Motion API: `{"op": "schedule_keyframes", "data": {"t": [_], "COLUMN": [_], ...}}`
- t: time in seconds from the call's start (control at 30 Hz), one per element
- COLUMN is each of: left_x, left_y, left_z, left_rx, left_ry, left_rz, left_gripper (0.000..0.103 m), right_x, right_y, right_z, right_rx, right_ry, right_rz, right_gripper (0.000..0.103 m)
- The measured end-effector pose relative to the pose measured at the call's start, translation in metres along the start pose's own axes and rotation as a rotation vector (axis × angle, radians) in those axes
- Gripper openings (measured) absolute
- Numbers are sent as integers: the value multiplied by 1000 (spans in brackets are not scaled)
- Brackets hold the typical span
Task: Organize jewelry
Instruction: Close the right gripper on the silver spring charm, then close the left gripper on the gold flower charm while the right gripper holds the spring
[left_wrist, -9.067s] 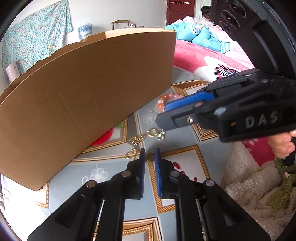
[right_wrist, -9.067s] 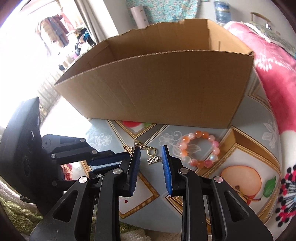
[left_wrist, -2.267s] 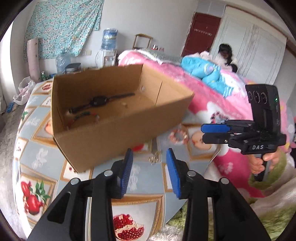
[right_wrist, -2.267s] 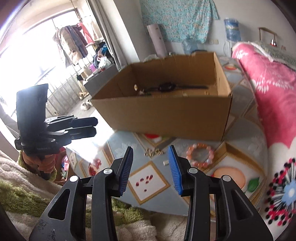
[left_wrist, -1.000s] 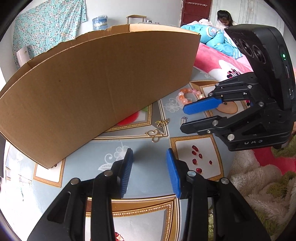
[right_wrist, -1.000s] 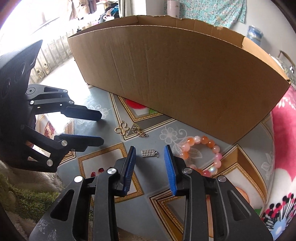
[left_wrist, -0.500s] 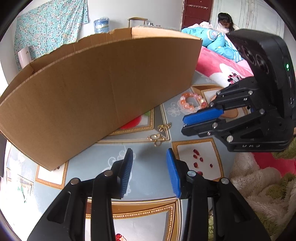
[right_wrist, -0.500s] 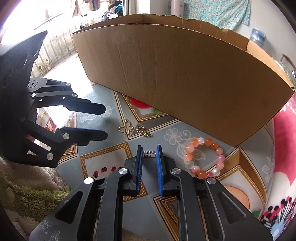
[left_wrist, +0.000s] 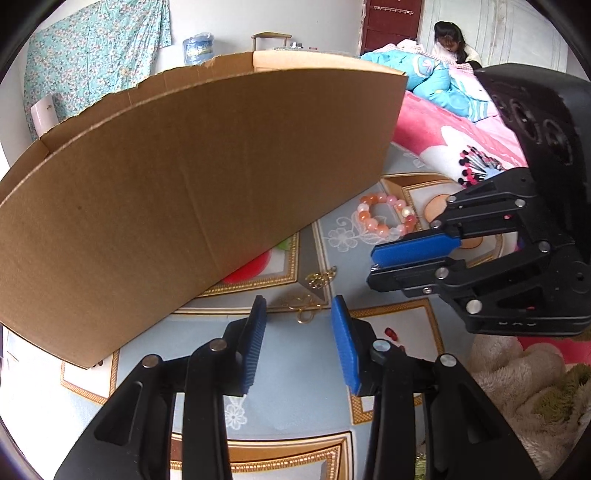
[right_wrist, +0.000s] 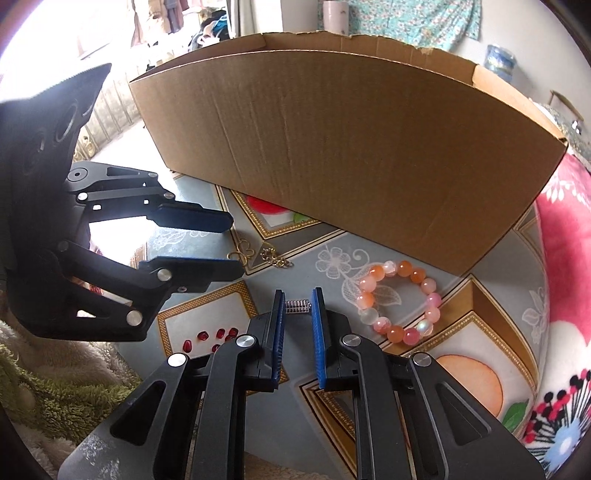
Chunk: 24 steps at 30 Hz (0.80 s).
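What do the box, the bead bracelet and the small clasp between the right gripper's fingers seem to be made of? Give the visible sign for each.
Box: brown corrugated cardboard, matte, with faint ribbing and a torn top edge.
Bead bracelet: glossy round beads, orange, pink and milky, probably stone or glass; the shine leaves it open.
Small clasp: ridged and silvery, likely metal. The right gripper has closed on its ends.

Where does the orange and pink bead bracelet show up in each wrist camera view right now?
Left wrist: bead bracelet right of centre, just past the cardboard box's corner, above the right gripper.
Right wrist: bracelet right of centre, beside the fingers.
Shared landmark: cardboard box.
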<state>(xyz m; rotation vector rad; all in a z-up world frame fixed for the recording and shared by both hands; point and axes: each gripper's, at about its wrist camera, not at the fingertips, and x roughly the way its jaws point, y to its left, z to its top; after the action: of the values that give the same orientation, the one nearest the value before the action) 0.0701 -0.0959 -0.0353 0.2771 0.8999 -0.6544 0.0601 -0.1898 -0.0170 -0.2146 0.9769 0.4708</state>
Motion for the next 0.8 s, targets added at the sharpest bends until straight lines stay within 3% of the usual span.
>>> {"op": "schedule_keyframes", "data": {"t": [0.47, 0.8], "left_x": [8, 8], "left_y": [-9, -10], "left_z": [6, 3], "left_rx": [70, 72], "left_ry": [5, -3], "left_rz": [26, 15], "left_gripper": [18, 15], "right_x": [-10, -9], "right_y": [-12, -11], "right_z": [-2, -1], "right_rx": [14, 13], "right_ry": [-10, -10], "right_rz": [7, 7], "right_gripper": [12, 12]}}
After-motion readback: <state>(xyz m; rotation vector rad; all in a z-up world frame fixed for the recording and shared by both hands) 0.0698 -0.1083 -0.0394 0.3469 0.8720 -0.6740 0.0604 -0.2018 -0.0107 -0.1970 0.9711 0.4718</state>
